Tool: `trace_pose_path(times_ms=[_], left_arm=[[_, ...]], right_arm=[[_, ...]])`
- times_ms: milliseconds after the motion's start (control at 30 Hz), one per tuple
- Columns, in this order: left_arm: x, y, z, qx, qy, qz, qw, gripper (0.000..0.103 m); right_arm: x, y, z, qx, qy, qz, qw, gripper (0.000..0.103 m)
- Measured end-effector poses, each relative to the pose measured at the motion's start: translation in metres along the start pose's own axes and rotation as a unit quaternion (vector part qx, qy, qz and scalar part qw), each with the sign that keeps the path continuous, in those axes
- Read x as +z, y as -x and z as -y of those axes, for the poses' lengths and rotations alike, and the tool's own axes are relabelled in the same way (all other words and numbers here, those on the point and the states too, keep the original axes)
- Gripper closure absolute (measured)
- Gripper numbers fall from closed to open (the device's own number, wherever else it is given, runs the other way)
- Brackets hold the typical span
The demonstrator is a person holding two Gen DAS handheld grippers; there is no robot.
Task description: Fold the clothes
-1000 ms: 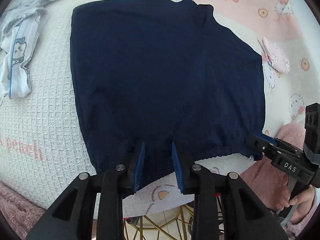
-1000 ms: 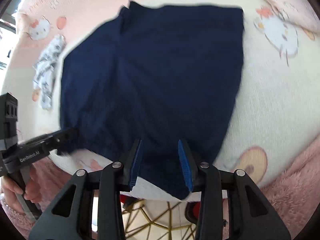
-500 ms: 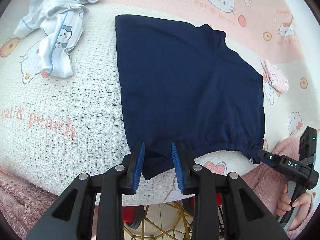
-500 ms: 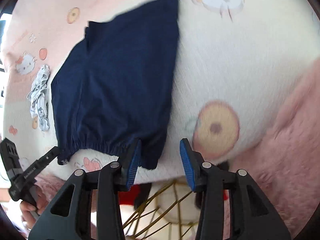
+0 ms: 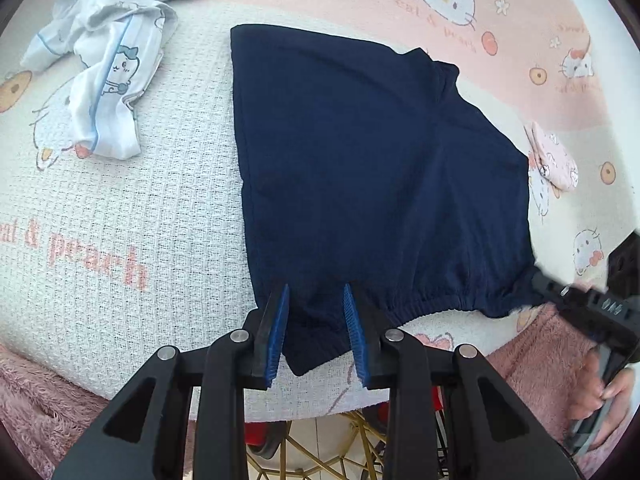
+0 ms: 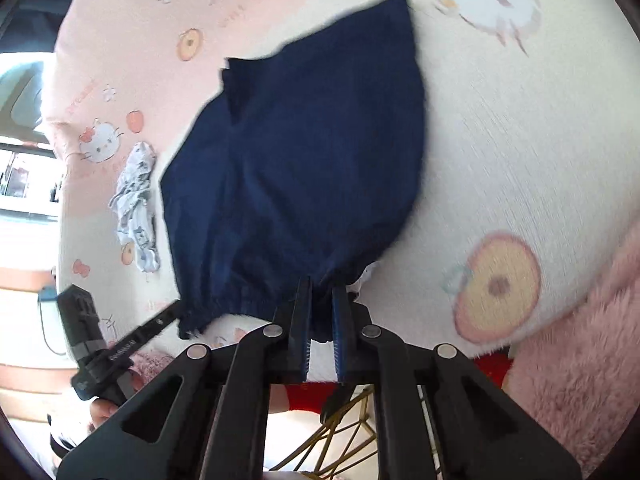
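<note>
Navy shorts [image 5: 372, 168] lie flat on the white and pink printed blanket [image 5: 120, 208], with the elastic waistband at the near edge. My left gripper [image 5: 314, 300] is open, its blue pads straddling the waistband's left corner. In the right wrist view my right gripper [image 6: 322, 296] is shut on the right corner of the shorts [image 6: 296, 168] at the waistband. The right gripper [image 5: 532, 276] also shows in the left wrist view at the shorts' right corner, and the left gripper [image 6: 180, 304] shows in the right wrist view at the left corner.
A crumpled white and light blue garment [image 5: 108, 72] lies at the far left. A small folded pink item [image 5: 554, 160] lies to the right of the shorts. A fuzzy pink cover [image 6: 580, 352] borders the near edge. A gold wire frame [image 5: 320, 452] shows below.
My right gripper has moved left onto the waistband corner and shut on it. My left gripper has moved forward so its open pads straddle the other corner.
</note>
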State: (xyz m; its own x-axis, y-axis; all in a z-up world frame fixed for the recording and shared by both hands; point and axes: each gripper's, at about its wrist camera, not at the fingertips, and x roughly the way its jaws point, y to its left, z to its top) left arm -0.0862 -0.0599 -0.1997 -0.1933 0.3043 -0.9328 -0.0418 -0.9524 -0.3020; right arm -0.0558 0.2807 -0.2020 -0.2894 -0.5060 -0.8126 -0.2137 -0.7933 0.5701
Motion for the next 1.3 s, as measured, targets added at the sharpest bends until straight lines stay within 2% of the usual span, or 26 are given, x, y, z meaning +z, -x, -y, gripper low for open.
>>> trace_pose_path(times_ms=[133, 233, 333, 433, 500, 633, 700, 733, 800, 833, 867, 933, 1100, 1167, 1300], left_arm=[[-0.002, -0.004, -0.005, -0.002, -0.001, -0.008, 1.0, 0.073], [-0.005, -0.002, -0.011, -0.019, 0.007, -0.007, 0.9998, 0.073], [-0.006, 0.001, -0.022, -0.048, 0.031, -0.006, 0.9983, 0.073], [-0.006, 0.008, -0.038, -0.076, 0.064, 0.002, 0.9951, 0.072], [-0.007, 0.011, -0.048, -0.09, 0.08, 0.007, 0.9927, 0.072], [-0.008, 0.012, -0.06, -0.117, 0.102, 0.012, 0.9878, 0.072], [-0.001, 0.011, -0.067, -0.137, 0.108, 0.012, 0.9846, 0.072], [0.003, 0.011, -0.065, -0.151, 0.105, 0.011, 0.9829, 0.072], [0.004, 0.007, -0.056, -0.169, 0.095, 0.004, 0.981, 0.072], [0.006, 0.004, -0.052, -0.174, 0.091, -0.001, 0.9805, 0.072], [0.007, 0.0, -0.047, -0.18, 0.087, -0.007, 0.9798, 0.072], [0.013, -0.012, -0.033, -0.175, 0.084, -0.019, 0.9807, 0.073], [0.019, -0.031, -0.015, -0.192, 0.076, -0.036, 0.9778, 0.073], [0.019, -0.035, -0.014, -0.199, 0.073, -0.04, 0.9764, 0.073], [0.018, -0.041, -0.014, -0.201, 0.077, -0.041, 0.9757, 0.073]], right_arm=[[0.029, -0.004, -0.067, -0.003, 0.088, 0.008, 0.996, 0.096], [0.042, -0.01, -0.111, -0.004, 0.155, -0.009, 0.988, 0.096], [0.045, -0.044, -0.161, 0.003, 0.221, -0.056, 0.974, 0.096], [0.029, -0.091, -0.195, -0.007, 0.273, -0.117, 0.955, 0.095], [0.015, -0.126, -0.193, -0.021, 0.276, -0.165, 0.946, 0.092], [0.004, -0.132, -0.171, -0.009, 0.241, -0.181, 0.953, 0.089], [-0.002, -0.133, -0.16, -0.003, 0.223, -0.187, 0.957, 0.083], [-0.002, -0.121, -0.155, 0.01, 0.215, -0.171, 0.961, 0.081], [-0.001, -0.089, -0.144, 0.033, 0.201, -0.128, 0.971, 0.068], [0.0, -0.073, -0.137, 0.039, 0.196, -0.105, 0.974, 0.066], [0.001, -0.059, -0.129, 0.033, 0.194, -0.082, 0.977, 0.066], [0.001, -0.04, -0.115, -0.01, 0.204, -0.042, 0.978, 0.066], [-0.006, -0.041, -0.094, -0.078, 0.258, -0.051, 0.962, 0.063], [-0.019, -0.054, -0.092, -0.084, 0.285, -0.067, 0.952, 0.063], [-0.034, -0.074, -0.089, -0.118, 0.317, -0.067, 0.939, 0.063]])
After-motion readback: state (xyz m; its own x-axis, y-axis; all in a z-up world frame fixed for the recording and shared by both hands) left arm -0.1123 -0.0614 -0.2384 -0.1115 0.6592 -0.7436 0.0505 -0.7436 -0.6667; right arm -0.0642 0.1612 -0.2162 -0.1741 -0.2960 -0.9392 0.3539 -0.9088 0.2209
